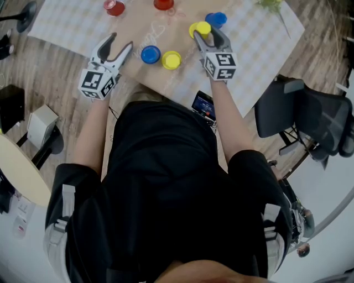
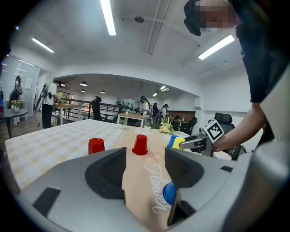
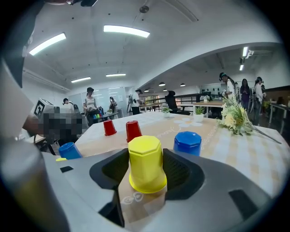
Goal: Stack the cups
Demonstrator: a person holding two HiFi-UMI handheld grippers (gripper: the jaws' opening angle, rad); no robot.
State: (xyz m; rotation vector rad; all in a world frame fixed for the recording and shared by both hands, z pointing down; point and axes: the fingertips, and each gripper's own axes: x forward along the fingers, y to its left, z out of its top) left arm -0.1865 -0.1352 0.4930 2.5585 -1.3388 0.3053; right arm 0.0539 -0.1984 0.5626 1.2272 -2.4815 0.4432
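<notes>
An upside-down yellow cup [image 1: 201, 27] [image 3: 146, 163] stands on the table between the jaws of my right gripper [image 1: 206, 34] [image 3: 146, 158], whose pads touch its two sides. Just behind it is a blue cup [image 1: 216, 19] [image 3: 187, 142]. Another blue cup [image 1: 150, 54] [image 2: 168, 192] and a second yellow cup [image 1: 171, 59] sit side by side near the front edge. Two red cups [image 1: 114, 8] [image 1: 164, 4] stand farther back. My left gripper [image 1: 120, 44] [image 2: 145, 165] hovers open left of the near blue cup, with nothing between its jaws.
The table [image 1: 66, 25] carries a checked cloth and a brown runner [image 1: 177, 77]. A bunch of flowers [image 1: 271, 4] lies at the far right corner. A small screen [image 1: 203, 105] sits at the near edge. An office chair [image 1: 310, 116] is on the right, a box [image 1: 41, 124] on the floor at left.
</notes>
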